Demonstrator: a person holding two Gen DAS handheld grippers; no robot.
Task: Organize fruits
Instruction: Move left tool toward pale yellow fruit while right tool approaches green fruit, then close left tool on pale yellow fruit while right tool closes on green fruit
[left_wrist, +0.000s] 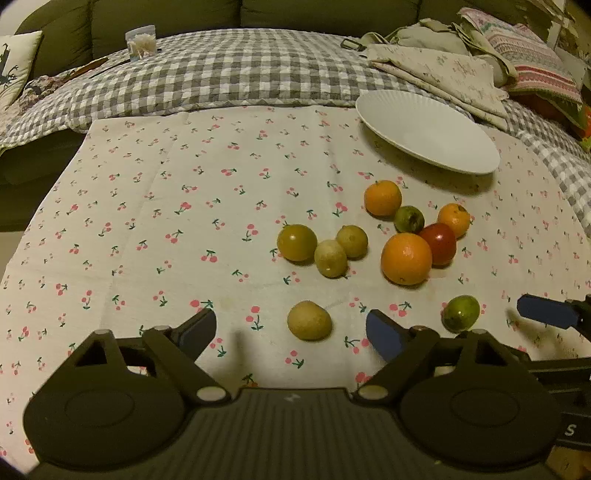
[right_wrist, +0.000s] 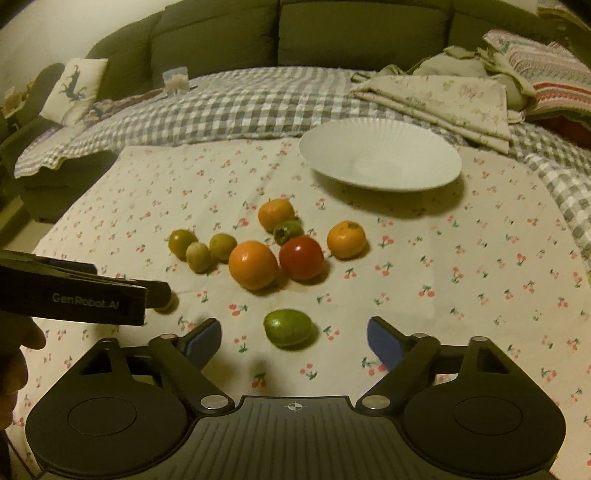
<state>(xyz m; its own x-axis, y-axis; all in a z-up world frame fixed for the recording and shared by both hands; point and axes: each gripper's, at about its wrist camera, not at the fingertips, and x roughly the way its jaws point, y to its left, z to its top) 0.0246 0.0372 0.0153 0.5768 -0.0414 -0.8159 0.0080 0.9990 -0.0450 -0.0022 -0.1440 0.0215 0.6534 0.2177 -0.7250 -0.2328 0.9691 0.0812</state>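
A: Which step does this look like?

B: The start of a pick, I judge. The white ribbed plate (left_wrist: 436, 147) at the far right of the cherry-print cloth (left_wrist: 184, 221) carries nothing, and every fruit lies loose on the cloth, which seems to be spread over a bed or sofa rather than a counter.

A: And the tongs?

B: Both are spread wide and hold nothing. The left tongs (left_wrist: 291, 330) frame a pale yellow fruit (left_wrist: 309, 320), which lies on the cloth between the blue pads, nearer the right pad but touching neither. The right tongs (right_wrist: 294, 338) frame a green fruit (right_wrist: 287, 327) in the same way, slightly left of centre and apart from both pads.

A: The other fruit?

B: Farther off sits a cluster: a large orange (right_wrist: 253, 270) touching a red tomato-like fruit (right_wrist: 301, 257), two smaller oranges, a small green fruit, and three yellow-green ones to the left.

A: What does the next move call for?

B: Probably each tool lowering and advancing until its fruit sits centred between the pads, then closing gently, since round fruit may roll on soft cloth. The plate lies well beyond, so a lift over the cluster would follow.
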